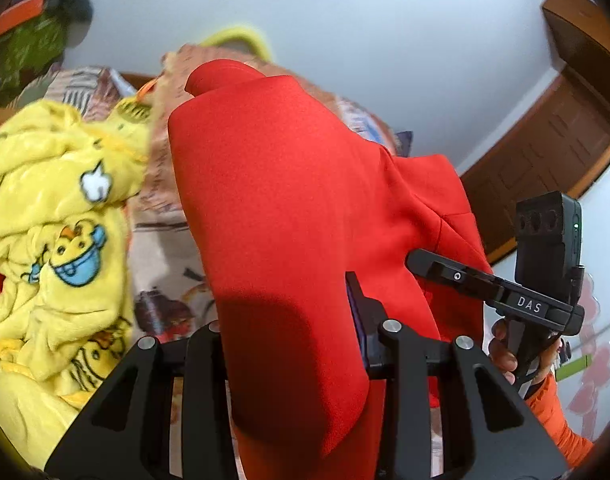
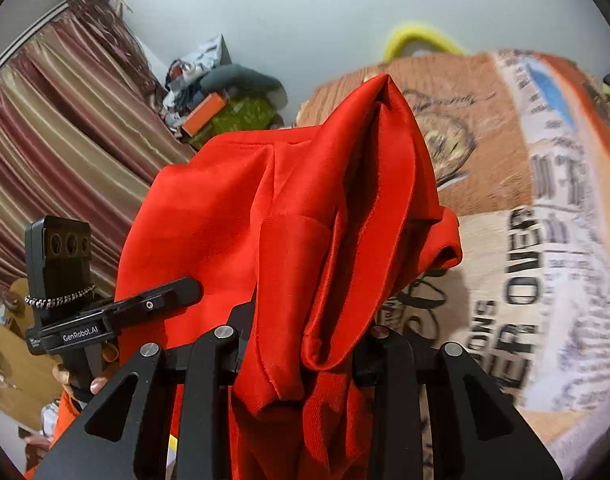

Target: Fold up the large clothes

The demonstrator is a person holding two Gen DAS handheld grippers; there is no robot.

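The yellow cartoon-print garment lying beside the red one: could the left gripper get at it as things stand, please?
Probably not yet. The left gripper is shut on the red garment, which it shares with the right gripper, so its jaws are occupied. The yellow garment lies uncovered on the printed blanket, so only the load hinders it.

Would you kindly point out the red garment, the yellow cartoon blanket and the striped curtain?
red garment [image 1: 273, 200], left wrist view, broad flat panel.
yellow cartoon blanket [image 1: 57, 240], left wrist view, printed fold.
striped curtain [image 2: 57, 128], right wrist view, middle pleats.
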